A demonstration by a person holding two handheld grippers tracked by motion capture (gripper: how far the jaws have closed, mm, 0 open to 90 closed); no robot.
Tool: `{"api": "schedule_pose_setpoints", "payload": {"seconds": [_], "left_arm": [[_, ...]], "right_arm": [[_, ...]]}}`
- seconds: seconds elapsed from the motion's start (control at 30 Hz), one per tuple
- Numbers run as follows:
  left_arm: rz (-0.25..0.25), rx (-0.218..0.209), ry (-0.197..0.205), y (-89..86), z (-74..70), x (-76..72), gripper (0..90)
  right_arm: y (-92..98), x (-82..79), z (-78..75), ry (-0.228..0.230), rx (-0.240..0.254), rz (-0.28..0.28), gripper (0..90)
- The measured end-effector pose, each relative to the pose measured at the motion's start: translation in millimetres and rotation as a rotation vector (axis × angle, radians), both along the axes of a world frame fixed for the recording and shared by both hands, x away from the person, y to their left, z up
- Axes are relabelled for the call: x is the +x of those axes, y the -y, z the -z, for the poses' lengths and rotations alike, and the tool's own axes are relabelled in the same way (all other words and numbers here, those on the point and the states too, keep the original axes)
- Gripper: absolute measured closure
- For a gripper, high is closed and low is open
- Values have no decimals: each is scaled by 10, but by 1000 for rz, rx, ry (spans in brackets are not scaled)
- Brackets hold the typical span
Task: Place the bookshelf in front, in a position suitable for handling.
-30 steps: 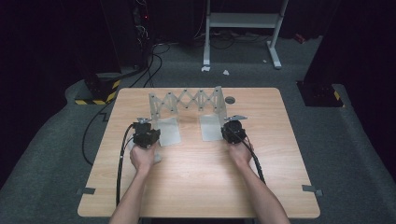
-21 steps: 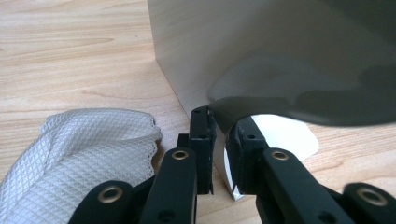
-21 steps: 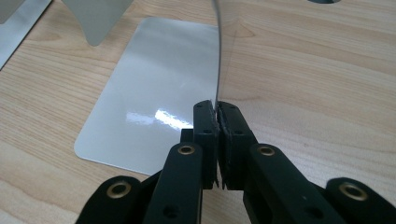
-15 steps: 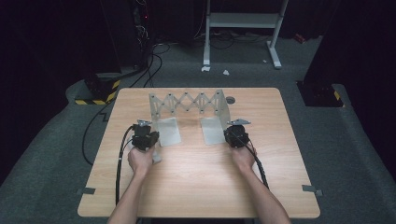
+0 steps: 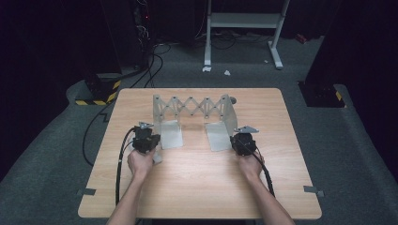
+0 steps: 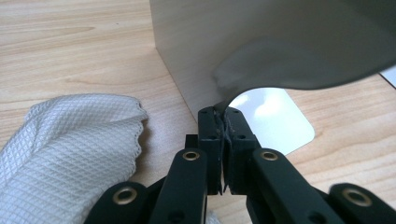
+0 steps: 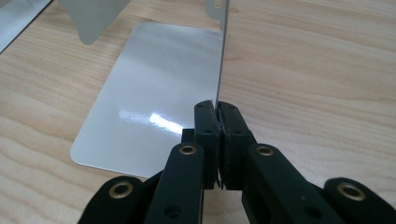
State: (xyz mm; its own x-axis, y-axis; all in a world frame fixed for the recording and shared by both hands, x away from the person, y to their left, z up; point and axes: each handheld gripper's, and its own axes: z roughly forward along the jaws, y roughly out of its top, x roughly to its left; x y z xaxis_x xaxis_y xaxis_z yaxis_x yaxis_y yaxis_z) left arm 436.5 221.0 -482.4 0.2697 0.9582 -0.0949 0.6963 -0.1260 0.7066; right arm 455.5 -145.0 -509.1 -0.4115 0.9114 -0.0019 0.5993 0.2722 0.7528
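Two grippers clamp the grey sheet-metal expandable bookend rack [image 5: 195,117] standing mid-table: left gripper [image 6: 223,140] clenched on its left upright plate, its jaws having just closed; right gripper [image 7: 217,135] pinching the right plate's edge. Thin, stiff, slick metal slides easily. A white mesh cloth [image 6: 70,149] lies just beside the left gripper.

The high view looks forward and down over the whole desk [image 5: 197,187]. Both claw cameras sit very near, perhaps facing the same metal rack [image 5: 195,110].

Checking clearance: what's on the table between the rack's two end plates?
Bare wood between the left end plate and right end plate; scissor lattice spans behind, in the high view.
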Motion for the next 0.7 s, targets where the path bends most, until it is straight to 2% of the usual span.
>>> {"api": "schedule_pose_setpoints", "payload": {"seconds": [0.3, 0.33, 0.5, 0.7], "left_arm": [[61, 0, -13, 6, -12, -136, 878], [84, -4, -17, 5, -14, -184, 876], [115, 5, -21, 22, -23, -285, 877], [150, -11, -21, -6, -39, -418, 898]], "right_arm": [[128, -225, 3, -4, 15, 12, 881], [152, -297, 10, -4, 26, 8, 880], [181, -444, 19, 1, 33, 7, 879], [205, -629, 33, 8, 47, -8, 873]]}}
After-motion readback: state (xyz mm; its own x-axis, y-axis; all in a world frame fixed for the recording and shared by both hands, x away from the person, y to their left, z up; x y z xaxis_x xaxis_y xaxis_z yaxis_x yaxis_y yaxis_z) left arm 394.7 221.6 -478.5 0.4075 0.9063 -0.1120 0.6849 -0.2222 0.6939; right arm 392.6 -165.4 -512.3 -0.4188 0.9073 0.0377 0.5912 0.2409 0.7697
